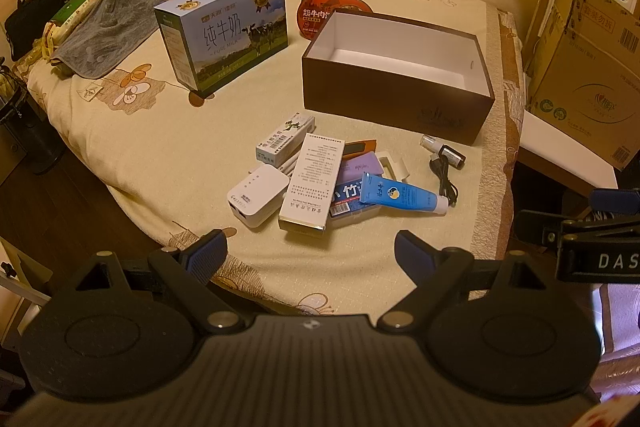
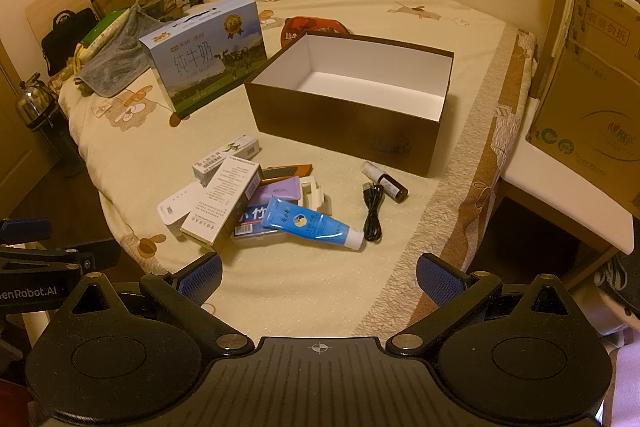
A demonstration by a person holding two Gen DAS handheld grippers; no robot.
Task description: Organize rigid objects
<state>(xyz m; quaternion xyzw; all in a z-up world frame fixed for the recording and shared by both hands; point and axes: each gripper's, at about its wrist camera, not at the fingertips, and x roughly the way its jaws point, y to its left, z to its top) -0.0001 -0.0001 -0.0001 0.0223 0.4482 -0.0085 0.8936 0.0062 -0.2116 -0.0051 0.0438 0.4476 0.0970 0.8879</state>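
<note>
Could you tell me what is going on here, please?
A person holds two grippers over a bed, both open and empty. The left gripper and right gripper face a pile of small items, including a blue tube and a white carton. The brown box behind is empty; nothing is packed yet.

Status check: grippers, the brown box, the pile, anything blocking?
Left gripper and right gripper open, empty. Brown box open, empty. Pile in front of it, blue tube on top. Nothing blocking.

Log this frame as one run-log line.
stage: not started | left gripper: open, holds nothing | right gripper: open, holds nothing | brown box: nothing visible inside | small items pile: on bed, outside box
</note>
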